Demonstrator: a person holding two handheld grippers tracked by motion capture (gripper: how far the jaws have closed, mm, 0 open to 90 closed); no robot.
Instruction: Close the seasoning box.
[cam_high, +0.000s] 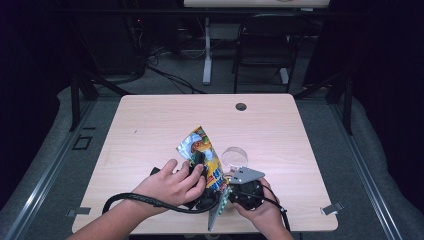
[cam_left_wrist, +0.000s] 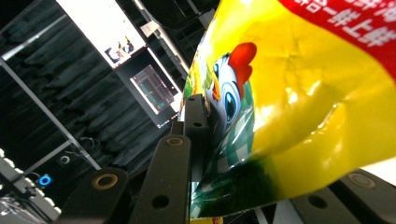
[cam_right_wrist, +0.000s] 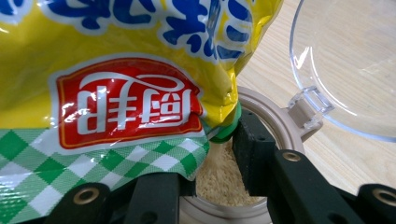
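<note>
A yellow seasoning bag (cam_high: 205, 150) with a cartoon chicken stands tilted over the table's front middle. My left gripper (cam_high: 202, 167) is shut on the bag (cam_left_wrist: 299, 93), one pad (cam_left_wrist: 196, 130) pressing its printed face. My right gripper (cam_high: 231, 186) sits just right of the bag's lower end. In the right gripper view the bag's (cam_right_wrist: 116, 70) bottom corner hangs over a beige-rimmed jar (cam_right_wrist: 275, 116) holding pale granules (cam_right_wrist: 219, 184). The right gripper's (cam_right_wrist: 201, 154) jaws stand apart above the jar mouth. The bag covers the left jaw and touches the right pad (cam_right_wrist: 250, 154).
The jar's clear lid (cam_high: 235, 156) is flipped open toward the table's far side (cam_right_wrist: 345, 60). The wooden table (cam_high: 150, 125) has a cable hole (cam_high: 241, 106) near its far edge. A black chair (cam_high: 265, 40) and a desk leg stand beyond the table.
</note>
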